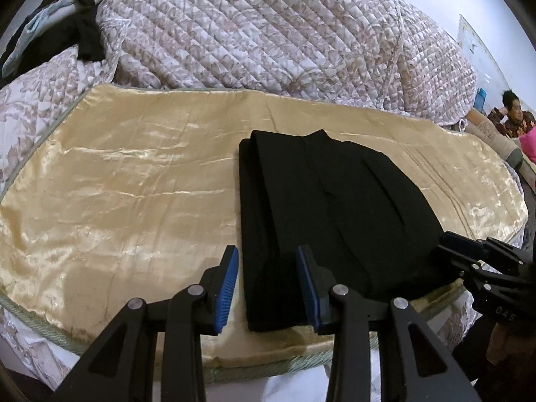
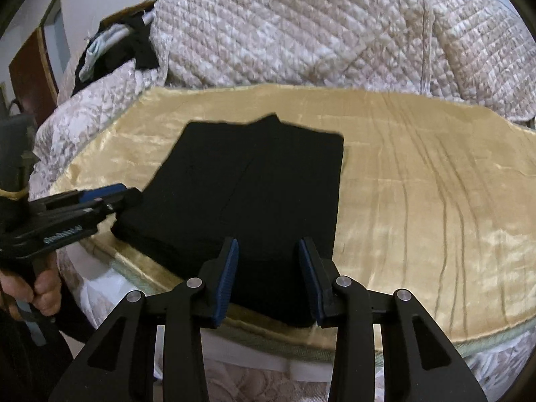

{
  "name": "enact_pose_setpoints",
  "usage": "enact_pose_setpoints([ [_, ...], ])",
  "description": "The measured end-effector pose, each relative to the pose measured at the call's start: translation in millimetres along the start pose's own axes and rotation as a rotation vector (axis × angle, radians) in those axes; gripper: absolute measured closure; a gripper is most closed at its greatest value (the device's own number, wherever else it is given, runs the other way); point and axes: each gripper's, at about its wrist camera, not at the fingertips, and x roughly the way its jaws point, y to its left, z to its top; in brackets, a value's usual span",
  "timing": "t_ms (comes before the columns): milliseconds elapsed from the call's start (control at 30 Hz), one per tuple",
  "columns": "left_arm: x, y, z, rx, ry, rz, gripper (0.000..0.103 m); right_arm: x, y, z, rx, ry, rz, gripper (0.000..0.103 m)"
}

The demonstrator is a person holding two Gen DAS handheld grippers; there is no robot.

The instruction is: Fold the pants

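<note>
Biggest thing here is the one puffy quilted bedspread with a beige leaf print (image 1: 254,30), heaped up along the far side. In front of it lies one shiny gold satin cloth with a green corded edge (image 1: 110,181), spread flat as the work surface. On that sits one pair of black pants (image 1: 321,207), folded into a neat rectangle near the front edge of the cloth, slightly toward the person's side.

Two grippers, both black with blue ribbed pads. The left gripper (image 1: 268,288) hangs over the near left corner of the pants with its jaws partly apart; nothing looks pinched, the pads straddle the fabric edge. The right gripper (image 2: 268,281) sits the same way over the near right part of the pants, jaws partly apart, nothing clamped that I can see. A hand (image 2: 40,288) grips the left gripper's handle.

Far left there's one small pile of dark and pale blue clothes (image 1: 63,30). One person (image 1: 512,114) sits far off at the right edge. Nothing blocks the pants.
</note>
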Motion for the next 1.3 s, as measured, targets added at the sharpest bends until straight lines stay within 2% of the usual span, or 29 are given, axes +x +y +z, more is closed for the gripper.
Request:
enact_pose_setpoints([
  [300, 4, 2, 6, -0.002, 0.021, -0.001, 0.064, -2, -5, 7, 0.031, 0.001, 0.013, 0.065],
  [533, 9, -3, 21, -0.004, 0.053, -0.03, 0.064, 0, -24, 27, 0.124, 0.016, 0.067, 0.065],
  [767, 22, -11, 38, 0.034, 0.072, -0.03, 0.063, 8, -38, 51, 0.146, 0.032, 0.099, 0.065],
  [1033, 42, -12, 62, 0.051, 0.067, -0.035, 0.058, 27, -57, 71, 0.18, 0.055, 0.114, 0.065],
  [1233, 55, -8, 64, 0.032, 0.069, -0.062, 0.057, 42, -69, 74, 0.225, 0.071, 0.133, 0.065],
  [1300, 58, -5, 63, 0.019, 0.07, -0.074, 0.053, 46, -73, 72, 0.244, 0.074, 0.141, 0.065],
])
